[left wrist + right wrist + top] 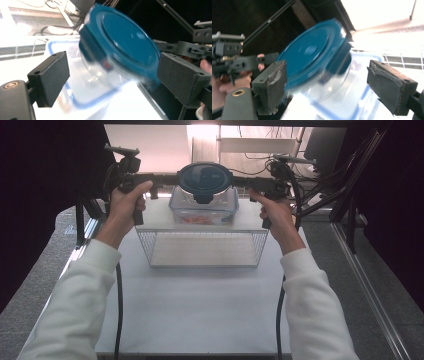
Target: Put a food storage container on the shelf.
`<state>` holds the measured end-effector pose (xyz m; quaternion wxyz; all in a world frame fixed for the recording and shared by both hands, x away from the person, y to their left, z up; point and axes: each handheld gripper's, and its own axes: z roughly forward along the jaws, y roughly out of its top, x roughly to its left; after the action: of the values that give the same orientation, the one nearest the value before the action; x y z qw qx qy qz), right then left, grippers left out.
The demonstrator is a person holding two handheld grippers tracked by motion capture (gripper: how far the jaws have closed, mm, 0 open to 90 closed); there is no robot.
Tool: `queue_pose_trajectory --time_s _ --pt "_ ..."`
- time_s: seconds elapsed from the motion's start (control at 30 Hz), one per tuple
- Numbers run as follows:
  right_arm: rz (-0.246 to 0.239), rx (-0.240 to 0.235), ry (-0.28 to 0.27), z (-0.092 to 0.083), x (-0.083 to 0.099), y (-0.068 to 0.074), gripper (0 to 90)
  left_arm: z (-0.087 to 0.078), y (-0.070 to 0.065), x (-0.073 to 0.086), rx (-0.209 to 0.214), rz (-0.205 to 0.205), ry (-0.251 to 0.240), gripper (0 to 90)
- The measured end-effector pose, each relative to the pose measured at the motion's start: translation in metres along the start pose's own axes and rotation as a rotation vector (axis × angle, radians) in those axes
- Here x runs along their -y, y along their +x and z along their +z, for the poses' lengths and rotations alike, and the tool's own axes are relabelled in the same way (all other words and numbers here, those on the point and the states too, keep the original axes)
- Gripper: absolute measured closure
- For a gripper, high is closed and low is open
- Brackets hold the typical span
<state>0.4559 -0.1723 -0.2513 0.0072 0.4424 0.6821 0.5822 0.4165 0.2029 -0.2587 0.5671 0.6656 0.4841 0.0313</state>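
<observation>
White table (200, 295): wire basket (202, 247) before stacked lidded containers (205, 187).

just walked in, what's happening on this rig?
A person holds a claw in each hand, left claw and right claw, at either side of a round glass container with a blue lid. It sits above a clear rectangular container on a white wire rack. In both gripper views the jaws stand apart with the round container between them; whether they actually touch it is unclear, since the image is blurred.
</observation>
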Motion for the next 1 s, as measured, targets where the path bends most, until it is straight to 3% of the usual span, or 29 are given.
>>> queue_pose_trajectory --time_s 0.13,0.3,0.43,0.57,0.77,1.0 --pt "-0.113 0.011 0.018 -0.026 0.031 0.006 18.2 -0.021 -0.012 0.038 -0.028 0.105 0.015 11.3" --pt "-0.205 0.025 0.039 -0.054 0.076 0.009 18.7 -0.041 -0.016 0.095 -0.008 0.141 0.036 12.6" --pt "-0.249 0.045 0.049 -0.07 0.11 0.006 19.2 -0.048 -0.01 0.135 -0.035 0.156 0.046 13.8" --pt "-0.261 0.057 0.065 -0.078 0.138 -0.001 19.5 -0.05 0.001 0.167 -0.066 0.153 0.063 14.0" --pt "-0.26 0.068 0.09 -0.083 0.174 -0.013 21.0 -0.048 0.018 0.202 -0.089 0.116 0.075 15.3" --pt "-0.257 0.107 0.159 -0.08 0.214 -0.027 21.9 -0.041 0.021 0.238 -0.129 0.136 0.135 16.6"
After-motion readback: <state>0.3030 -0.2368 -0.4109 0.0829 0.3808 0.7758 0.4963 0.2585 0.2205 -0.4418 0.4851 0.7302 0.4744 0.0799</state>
